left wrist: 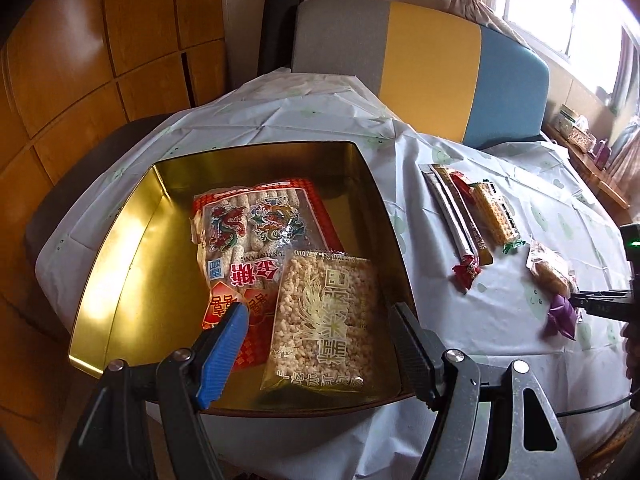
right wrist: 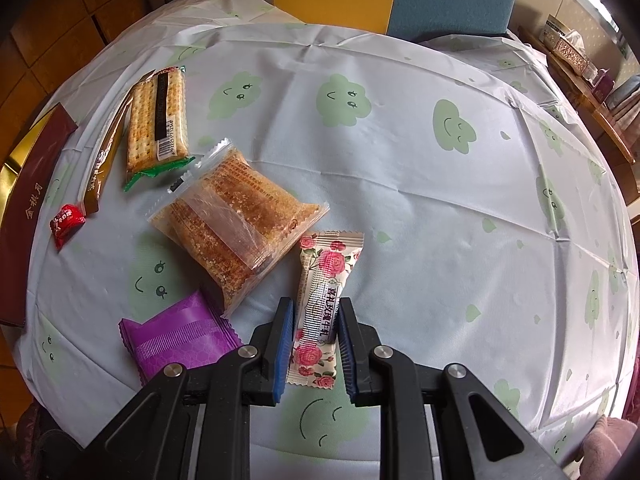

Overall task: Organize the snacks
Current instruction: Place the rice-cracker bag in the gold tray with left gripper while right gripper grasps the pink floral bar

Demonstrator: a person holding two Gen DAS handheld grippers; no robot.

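A round bench (right wrist: 400, 184) under a white cloud-print plastic cloth carries my gold rectangular tin tray (left wrist: 120, 264), already holding a puffed-rice bag (left wrist: 324, 316) and a red dragon-print sweets pack (left wrist: 244, 232). My left claw (left wrist: 316, 332) hangs wide open and empty above that tray. My right claw (right wrist: 314, 320) straddles the rose-print white candy wrapper (right wrist: 324, 304), pads partly open, not yet pinching. I should close squarely across its middle, lifting straight up. Just beside it, the clear-wrapped brown pastry (right wrist: 236, 224) and purple foil packet (right wrist: 180, 336) crowd the left pad.
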